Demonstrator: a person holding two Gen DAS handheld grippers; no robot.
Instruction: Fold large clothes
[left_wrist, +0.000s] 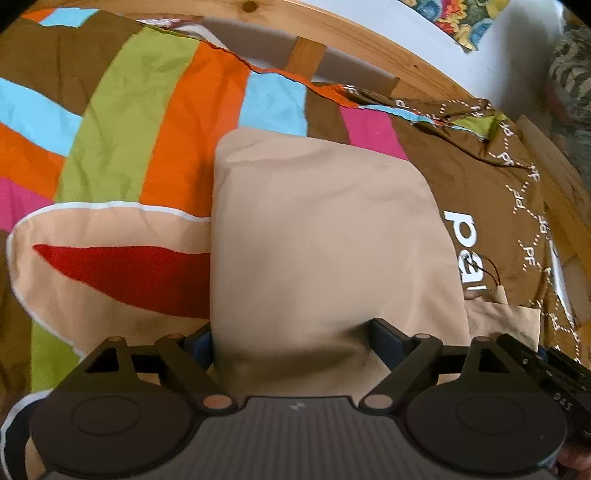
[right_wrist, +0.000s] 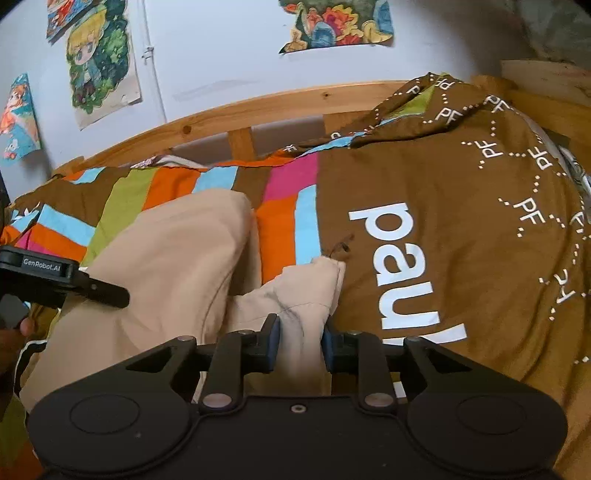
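A beige garment (left_wrist: 325, 229) lies folded on a striped bedspread (left_wrist: 155, 110); beside it a beige part with a red patch (left_wrist: 122, 273) spreads to the left. My left gripper (left_wrist: 291, 336) stands wide open, and the folded cloth runs between its fingers. In the right wrist view my right gripper (right_wrist: 301, 343) is shut on a bunched corner of the beige garment (right_wrist: 177, 266) near the white lettering. The left gripper (right_wrist: 55, 280) shows at the left edge there, resting over the cloth, with a hand behind it.
The brown bedspread with white letters (right_wrist: 424, 266) covers the right side of the bed. A wooden bed rail (right_wrist: 258, 107) runs along the far edge, with a white wall and posters (right_wrist: 99, 55) behind it. A rumpled bedspread corner (right_wrist: 443, 99) lies at the far right.
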